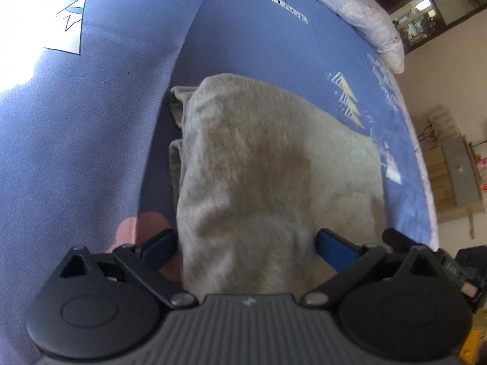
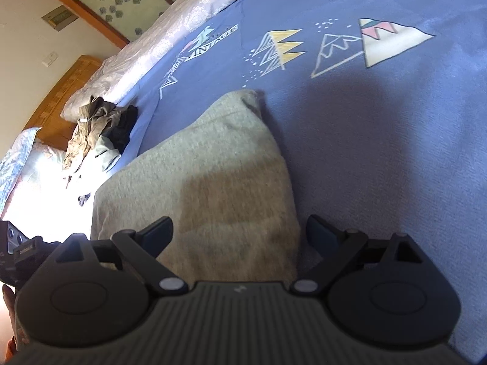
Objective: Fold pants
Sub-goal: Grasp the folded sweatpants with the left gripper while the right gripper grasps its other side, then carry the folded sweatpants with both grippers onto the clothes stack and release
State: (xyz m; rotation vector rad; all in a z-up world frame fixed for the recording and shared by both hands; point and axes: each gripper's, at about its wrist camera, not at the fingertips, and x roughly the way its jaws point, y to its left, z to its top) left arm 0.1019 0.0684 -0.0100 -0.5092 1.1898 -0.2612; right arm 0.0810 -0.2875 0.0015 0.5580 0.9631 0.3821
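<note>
The grey-beige pants lie as a folded bundle on the blue printed bedsheet. Stacked layers with darker hems show along the bundle's left edge. My left gripper is open, its blue-padded fingers spread to either side of the bundle's near end. In the right wrist view the same pants taper to a far corner. My right gripper is open too, straddling the near right edge of the cloth. Whether either gripper touches the cloth cannot be told.
A pale quilt runs along the far side of the bed. A heap of other clothes lies beside the wooden headboard. The bed's edge drops toward a wall and a cabinet. Bright sunlight washes out one area.
</note>
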